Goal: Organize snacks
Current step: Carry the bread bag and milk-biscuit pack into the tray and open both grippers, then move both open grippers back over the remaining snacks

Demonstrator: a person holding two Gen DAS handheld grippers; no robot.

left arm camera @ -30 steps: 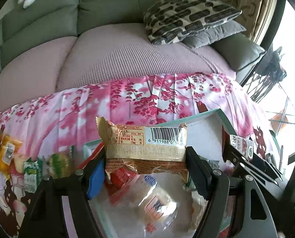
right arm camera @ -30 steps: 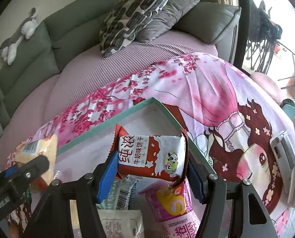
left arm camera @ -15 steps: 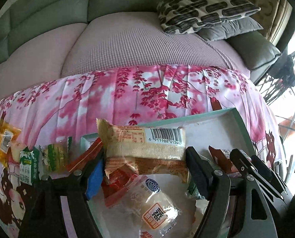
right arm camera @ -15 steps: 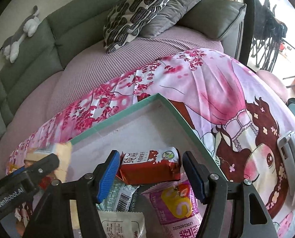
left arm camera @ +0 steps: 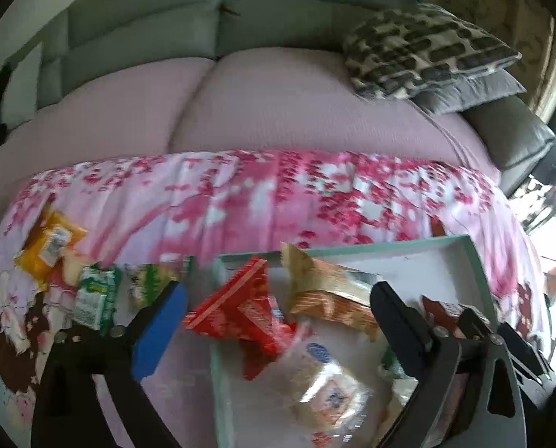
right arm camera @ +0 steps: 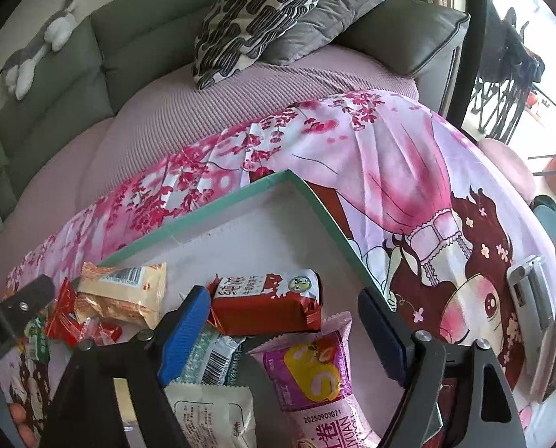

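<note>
Both grippers letting go over the box

I'm seeing the left gripper (left arm camera: 274, 321) jaws just widening off the beige packet (left arm camera: 330, 291) and the right gripper (right arm camera: 281, 321) off the red packet (right arm camera: 266, 304) — both lying released inside the teal-rimmed box (right arm camera: 326, 216), far corner bare.

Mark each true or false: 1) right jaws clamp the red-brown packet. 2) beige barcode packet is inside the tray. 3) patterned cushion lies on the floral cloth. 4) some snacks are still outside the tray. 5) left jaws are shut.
1) False. The right gripper has just been opening; the red-brown packet lies loose in the tray.
2) True. The beige barcode packet rests in the tray.
3) False. The patterned cushion sits on the sofa behind the floral cloth.
4) True. The orange packet and green packet lie on the cloth.
5) False. The left gripper stands open, holding nothing.
</note>
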